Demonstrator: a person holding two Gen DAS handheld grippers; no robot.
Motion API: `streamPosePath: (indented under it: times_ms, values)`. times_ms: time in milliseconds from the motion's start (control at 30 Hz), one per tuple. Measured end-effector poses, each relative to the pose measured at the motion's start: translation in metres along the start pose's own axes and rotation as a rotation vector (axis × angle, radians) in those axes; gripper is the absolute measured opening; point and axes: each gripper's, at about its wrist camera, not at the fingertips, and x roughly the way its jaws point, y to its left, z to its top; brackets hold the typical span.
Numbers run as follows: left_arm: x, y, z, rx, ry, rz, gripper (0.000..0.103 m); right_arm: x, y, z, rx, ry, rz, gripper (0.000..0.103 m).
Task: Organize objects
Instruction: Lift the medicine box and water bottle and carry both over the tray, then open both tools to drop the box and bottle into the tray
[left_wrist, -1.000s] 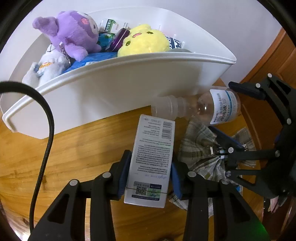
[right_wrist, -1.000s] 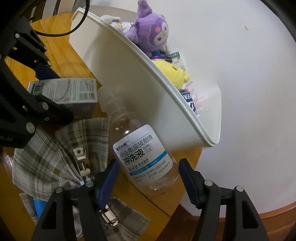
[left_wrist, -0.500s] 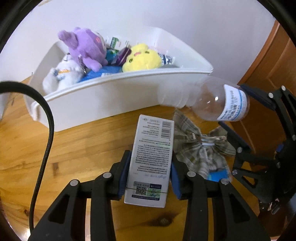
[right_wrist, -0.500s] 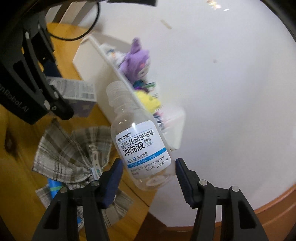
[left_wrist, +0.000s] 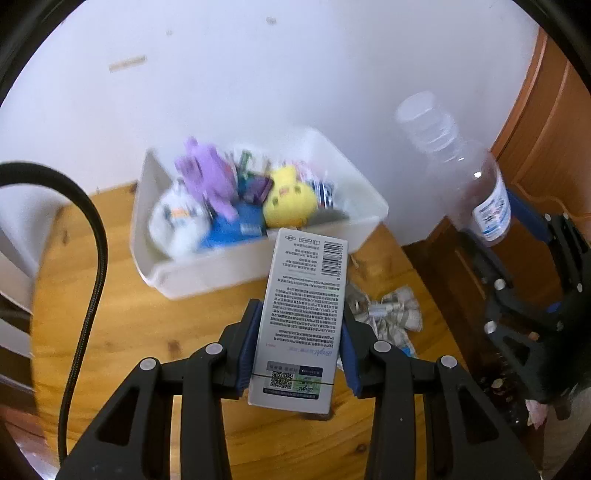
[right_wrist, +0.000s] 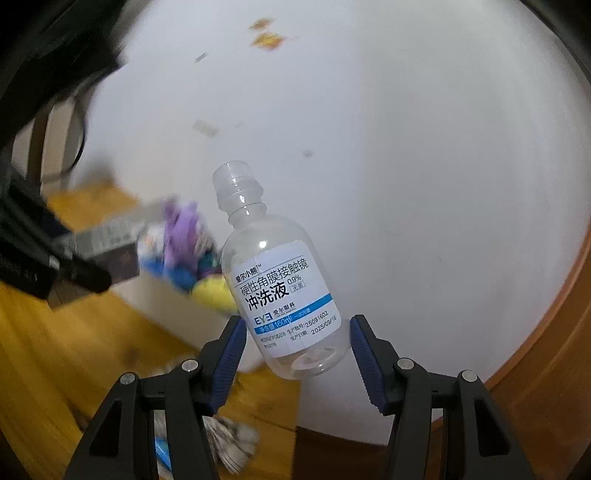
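My left gripper (left_wrist: 297, 347) is shut on a white printed box (left_wrist: 301, 317) with a barcode, held above the wooden table (left_wrist: 122, 325). Beyond it stands a white bin (left_wrist: 229, 273) holding a purple plush (left_wrist: 208, 181), a yellow plush (left_wrist: 291, 201) and other items. My right gripper (right_wrist: 295, 350) is shut on a clear labelled bottle (right_wrist: 284, 291), cap up and tilted left, in the air against the white wall. In the left wrist view the bottle (left_wrist: 461, 173) is at the right, higher than the bin. In the right wrist view the box (right_wrist: 99, 240) is blurred at the left.
A crumpled plaid cloth (left_wrist: 384, 314) lies on the table to the right of the box, also the cloth (right_wrist: 229, 439) low in the right wrist view. A black cable (left_wrist: 92, 258) hangs at the left. Brown wooden panelling (left_wrist: 546, 122) stands to the right of the wall.
Both grippers have risen away from the table, so the bin now looks smaller and is seen from above. The bottle went from lying on the table to nearly upright in the air.
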Motion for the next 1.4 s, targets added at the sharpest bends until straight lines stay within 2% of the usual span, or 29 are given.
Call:
streamPosePath:
  times_ms: [167,300,367,500,633,833,1033,1200,1333,1400]
  values:
    - [-0.029,0.002,0.041,0.034,-0.051,0.035,0.042,-0.010,-0.032,0.033,0.179,-0.005,0.072,0.059]
    - [-0.048,0.003,0.077,0.055,-0.121,0.069,0.042,-0.011,-0.052,0.059,0.290,0.007,0.143,0.059]
    - [-0.054,0.004,0.087,0.053,-0.145,0.072,0.042,0.002,-0.061,0.074,0.361,0.026,0.180,0.059]
    - [-0.040,0.011,0.114,0.008,-0.154,0.046,0.042,0.027,-0.074,0.088,0.463,0.072,0.231,0.059]
    - [-0.004,0.018,0.132,-0.027,-0.109,0.017,0.042,0.077,-0.068,0.090,0.526,0.144,0.255,0.059]
    - [0.055,0.023,0.139,-0.036,-0.036,0.028,0.042,0.138,-0.049,0.072,0.557,0.266,0.257,0.060]
    - [0.098,0.033,0.142,-0.049,0.004,0.065,0.043,0.182,-0.028,0.048,0.542,0.356,0.251,0.060]
    - [0.119,0.044,0.142,-0.072,0.036,0.113,0.043,0.200,-0.012,0.035,0.502,0.399,0.279,0.062]
    - [0.126,0.050,0.139,-0.058,0.063,0.160,0.044,0.198,0.000,0.033,0.438,0.395,0.260,0.065]
    - [0.125,0.050,0.138,-0.049,0.067,0.171,0.055,0.189,-0.009,0.024,0.436,0.388,0.261,0.068]
